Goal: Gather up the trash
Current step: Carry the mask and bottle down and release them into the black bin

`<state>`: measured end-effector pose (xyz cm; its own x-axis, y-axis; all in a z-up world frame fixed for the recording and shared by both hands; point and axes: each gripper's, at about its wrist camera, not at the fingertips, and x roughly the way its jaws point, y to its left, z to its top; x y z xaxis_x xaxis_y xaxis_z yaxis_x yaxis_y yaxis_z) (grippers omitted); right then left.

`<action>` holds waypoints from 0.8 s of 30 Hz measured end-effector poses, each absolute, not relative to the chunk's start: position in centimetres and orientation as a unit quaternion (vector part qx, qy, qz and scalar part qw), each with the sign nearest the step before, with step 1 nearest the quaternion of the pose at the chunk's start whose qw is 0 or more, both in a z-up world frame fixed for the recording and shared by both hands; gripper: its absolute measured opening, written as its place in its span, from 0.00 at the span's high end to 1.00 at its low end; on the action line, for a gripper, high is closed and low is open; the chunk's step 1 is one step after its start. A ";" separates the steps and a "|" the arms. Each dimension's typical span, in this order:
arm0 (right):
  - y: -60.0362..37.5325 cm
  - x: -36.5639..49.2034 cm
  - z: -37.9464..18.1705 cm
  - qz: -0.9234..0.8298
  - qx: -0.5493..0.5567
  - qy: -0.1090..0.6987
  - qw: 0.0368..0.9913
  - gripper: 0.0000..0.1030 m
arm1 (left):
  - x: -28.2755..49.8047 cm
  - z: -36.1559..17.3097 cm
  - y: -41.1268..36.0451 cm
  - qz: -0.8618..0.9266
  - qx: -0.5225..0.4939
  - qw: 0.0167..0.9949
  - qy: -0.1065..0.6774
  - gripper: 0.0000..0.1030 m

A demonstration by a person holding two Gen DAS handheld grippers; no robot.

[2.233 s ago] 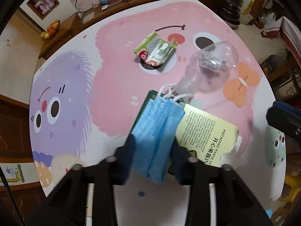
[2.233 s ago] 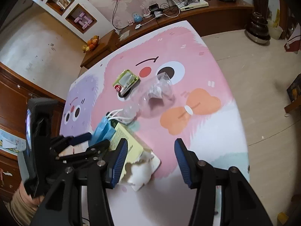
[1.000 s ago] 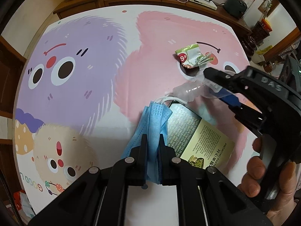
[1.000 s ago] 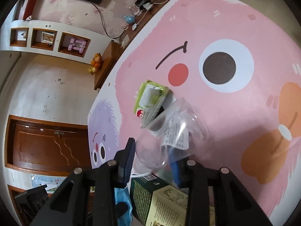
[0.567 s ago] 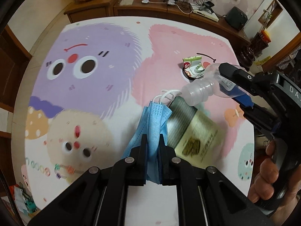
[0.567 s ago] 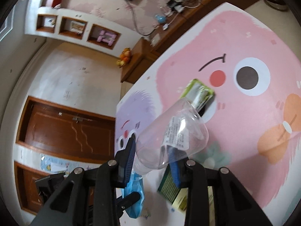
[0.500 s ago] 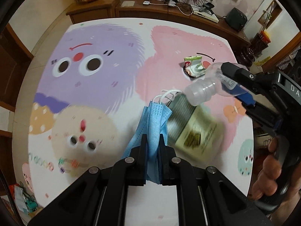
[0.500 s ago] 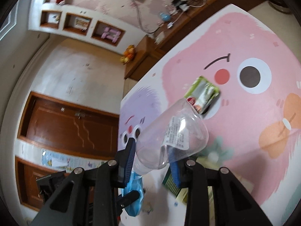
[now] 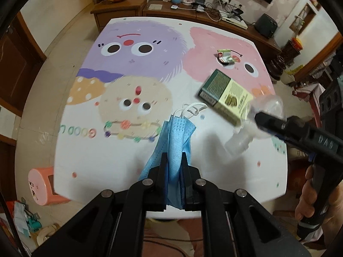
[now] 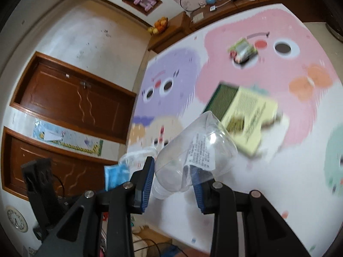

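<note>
My left gripper (image 9: pixel 173 165) is shut on a blue face mask (image 9: pixel 173 141), held above the near part of the table; the mask also shows in the right wrist view (image 10: pixel 115 174). My right gripper (image 10: pixel 172 175) is shut on a clear crushed plastic bottle (image 10: pixel 193 152), lifted off the table; the bottle shows at the right of the left wrist view (image 9: pixel 250 130). A green and yellow carton (image 9: pixel 225 96) lies on the table, also blurred in the right wrist view (image 10: pixel 242 109). A crumpled green snack wrapper (image 9: pixel 225 56) lies on the pink monster, also seen in the right wrist view (image 10: pixel 242 50).
The table (image 9: pixel 107 154) has a cartoon monster cover. A pink stool (image 9: pixel 42 184) stands left of it on the floor. Wooden cabinets (image 9: pixel 120 10) with a fruit bowl line the far wall. Wooden doors (image 10: pixel 70 98) are at the left.
Both grippers have pulled back and up from the table, each with its item. The bottle has left the carton's side, and the carton and wrapper now lie farther off.
</note>
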<state>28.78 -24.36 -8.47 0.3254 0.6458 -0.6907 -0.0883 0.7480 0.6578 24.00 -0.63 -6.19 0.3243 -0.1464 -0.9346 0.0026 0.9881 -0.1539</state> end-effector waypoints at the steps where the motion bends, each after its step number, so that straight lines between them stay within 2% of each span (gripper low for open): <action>1: -24.0 27.5 -8.5 0.236 0.259 0.531 0.772 0.67 | 23.4 -6.1 -0.2 -0.050 -0.060 0.812 0.578 0.93; 12: -19.0 14.2 -8.0 0.155 0.223 0.503 0.820 0.67 | 15.6 -7.1 3.1 -0.150 -0.017 0.804 0.575 0.93; 24: -15.8 3.1 -14.4 0.070 0.219 0.543 0.808 0.67 | 8.0 -15.6 2.7 -0.207 0.018 0.749 0.629 0.93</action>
<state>3.06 -15.81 -14.41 0.4015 0.3505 -0.8461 0.1240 0.8946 0.4294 7.98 2.68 -15.64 0.1233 -0.2883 -0.9496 0.3326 0.9135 -0.2342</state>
